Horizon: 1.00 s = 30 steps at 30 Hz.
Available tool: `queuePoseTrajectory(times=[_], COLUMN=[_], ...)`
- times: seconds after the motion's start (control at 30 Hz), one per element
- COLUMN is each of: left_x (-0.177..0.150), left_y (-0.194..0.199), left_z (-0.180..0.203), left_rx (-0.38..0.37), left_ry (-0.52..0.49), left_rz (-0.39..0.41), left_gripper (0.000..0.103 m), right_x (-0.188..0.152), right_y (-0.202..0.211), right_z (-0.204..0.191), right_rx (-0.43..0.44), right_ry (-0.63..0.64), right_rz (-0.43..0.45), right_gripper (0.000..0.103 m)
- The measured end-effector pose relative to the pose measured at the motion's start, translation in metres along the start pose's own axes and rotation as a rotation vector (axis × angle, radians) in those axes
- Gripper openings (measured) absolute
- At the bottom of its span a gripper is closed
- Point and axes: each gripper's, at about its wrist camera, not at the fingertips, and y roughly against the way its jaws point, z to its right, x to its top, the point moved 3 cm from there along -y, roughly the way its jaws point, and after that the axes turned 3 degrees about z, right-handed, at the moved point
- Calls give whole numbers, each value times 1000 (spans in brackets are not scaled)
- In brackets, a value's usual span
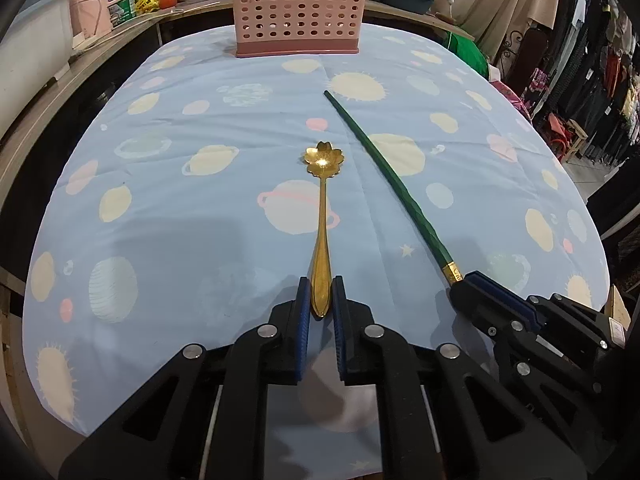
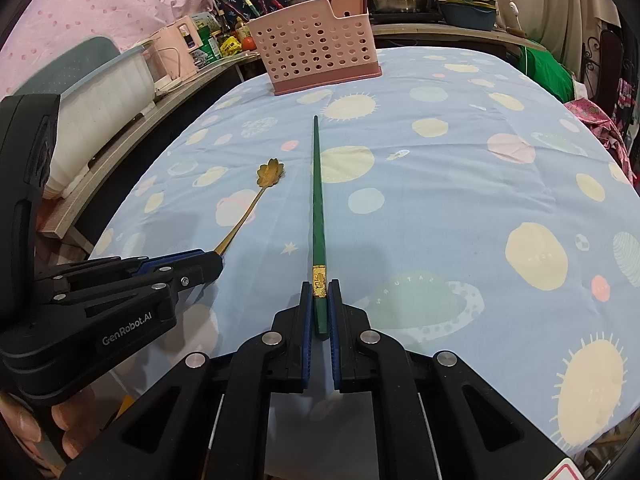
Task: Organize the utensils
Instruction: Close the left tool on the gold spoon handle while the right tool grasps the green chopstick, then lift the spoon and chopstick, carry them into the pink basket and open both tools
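Left wrist view: left gripper [image 1: 321, 296] has its blue pads closed narrow on the handle end of the gold spoon [image 1: 322, 216]. The spoon runs straight away from the claw, flower-shaped bowl lying flat on the planet-print tablecloth [image 1: 180, 208]. Judgement: thin metal, light, stiff, polished so likely slippery; the wide flared handle end is the sensible hold and that is where the pads sit. With so much spoon past the pads, it may pivot on lift. Pink perforated caddy [image 1: 298, 12] stands at the far table edge, well apart, dead ahead. Right gripper [image 1: 468, 280] shows at lower right, clamped on the butt end of the green chopsticks [image 1: 384, 172].

Right wrist view: right gripper [image 2: 321, 296] is shut tight on the green chopsticks [image 2: 319, 200] at the gold band near the thick end; the tips point toward the caddy [image 2: 320, 52]. Whether it is one stick or a stacked pair cannot be told. Judgement: light, rigid, smooth lacquer-like finish, so prone to twisting in the pads. Left gripper [image 2: 214, 258] sits at left, holding the spoon [image 2: 256, 196] by its handle tip.
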Motion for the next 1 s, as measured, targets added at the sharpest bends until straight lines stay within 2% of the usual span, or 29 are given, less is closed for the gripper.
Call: queuePoseTrajectory(times=[0.33,0.8,0.83,1.0], left_x=[19,81,84,99], left_y=[29,66,67,70], left_z=[-1,-12,-13,-15], left_rx=[-26,-28,-27,-21], left_ry=[34,45,43,32], left_rz=[45,163,166,182], left_gripper=[10,9,1,1], right_x=[16,88,93,122], right_y=[21,63,65,76], right_z=[0,11,12,15], right_rx=[23,67,72,85], right_ry=[-23,-75,-80,-91], right_rz=[44,208,217,272], right_gripper=[7,7,7,7])
